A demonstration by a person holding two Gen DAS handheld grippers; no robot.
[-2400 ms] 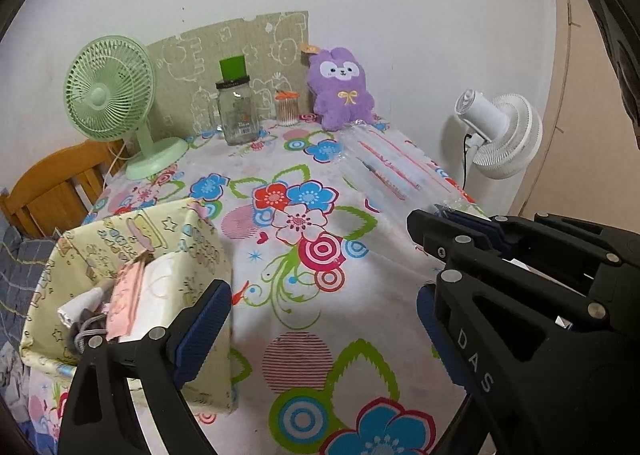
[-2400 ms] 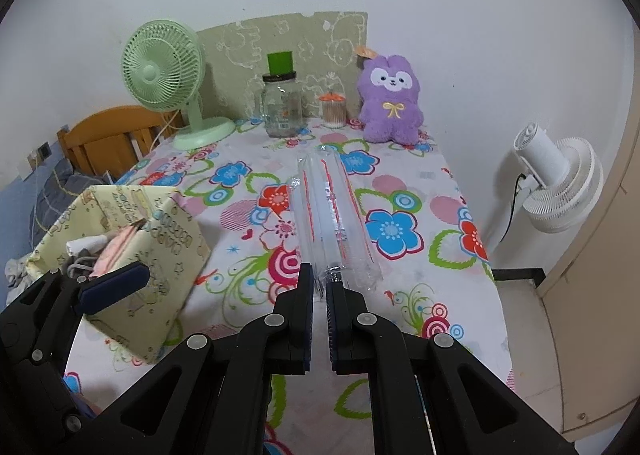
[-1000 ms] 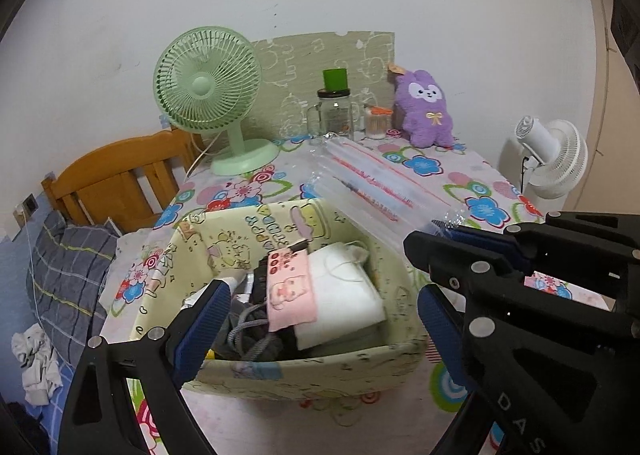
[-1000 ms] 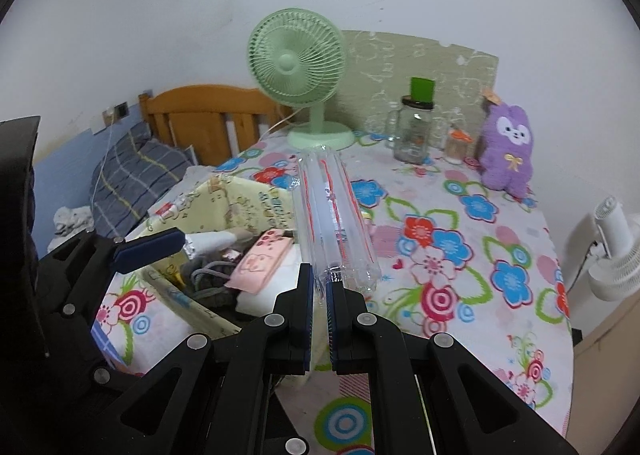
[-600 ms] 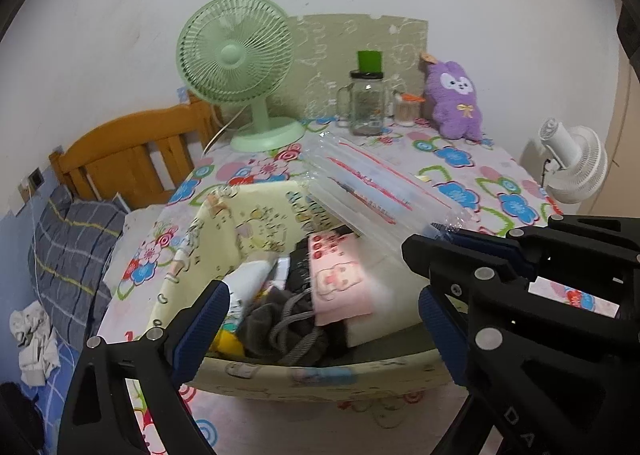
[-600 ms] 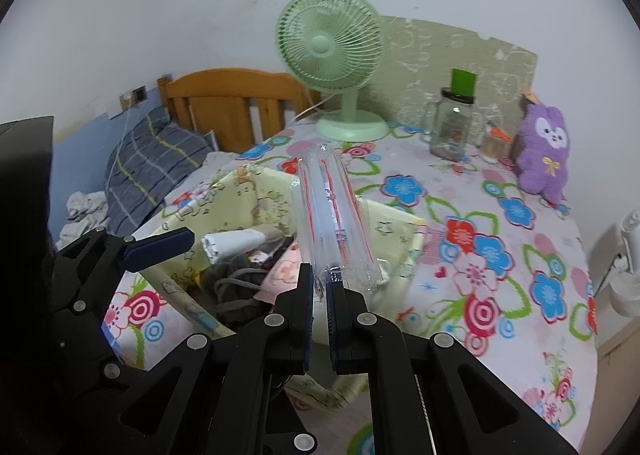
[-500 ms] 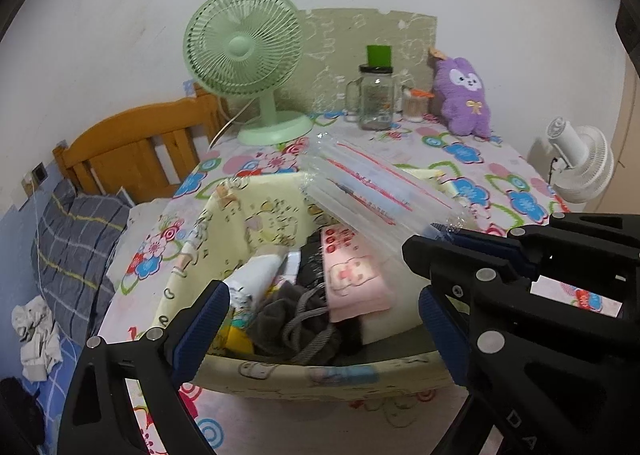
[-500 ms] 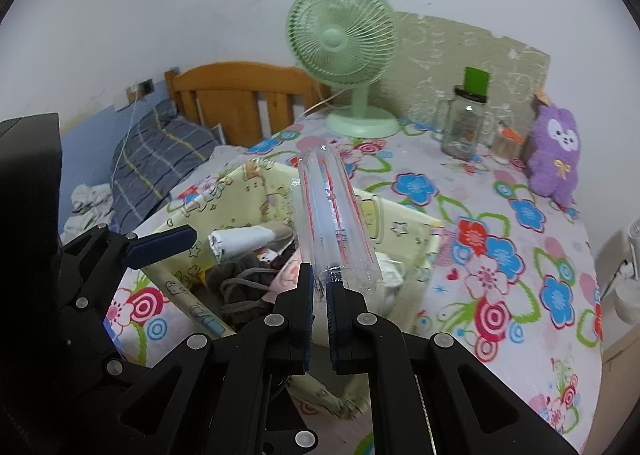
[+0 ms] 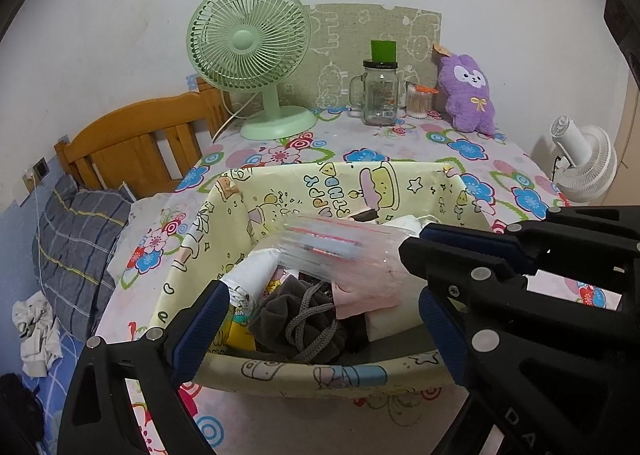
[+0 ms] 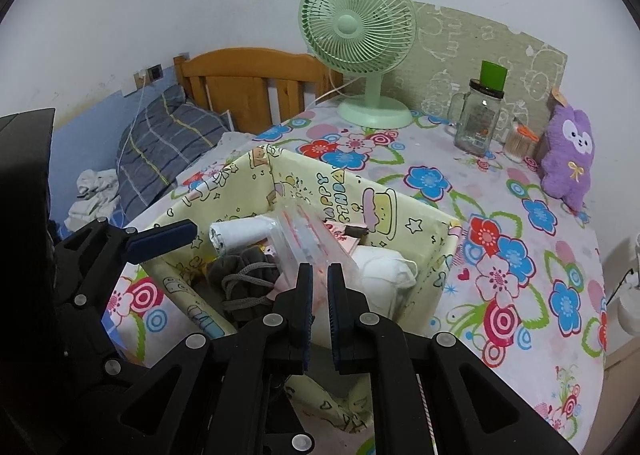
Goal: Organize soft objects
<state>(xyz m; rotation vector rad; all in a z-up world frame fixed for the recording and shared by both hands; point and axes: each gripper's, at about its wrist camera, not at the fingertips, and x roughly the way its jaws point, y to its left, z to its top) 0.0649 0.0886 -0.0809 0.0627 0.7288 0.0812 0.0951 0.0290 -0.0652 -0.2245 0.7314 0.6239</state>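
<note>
A yellow cartoon-print fabric basket (image 9: 320,375) (image 10: 420,223) stands on the flowered tablecloth. It holds a white roll (image 9: 252,275), a grey corded cloth (image 9: 296,319), a pink piece (image 9: 360,295) and a white pad (image 10: 384,271). A clear plastic bag with red lines (image 9: 324,243) (image 10: 308,239), blurred, lies tilted on top of them. My right gripper (image 10: 318,283) (image 9: 412,243) hangs over the basket just behind the bag. Its jaws are opening, a narrow gap shows, and the pads do not press on the bag. My left gripper (image 9: 320,303) stands wide open over the basket's near rim, holding nothing.
At the table's back stand a green fan (image 9: 248,43), a glass jar with a green lid (image 9: 380,91), a small swab pot and a purple plush (image 9: 466,95). A white fan (image 9: 580,163) is off the right edge. A wooden headboard (image 9: 132,151) and bedding lie to the left.
Both grippers came in over the basket and sank a little. The right jaws parted, and the bag that stuck out from them now lies down in the basket.
</note>
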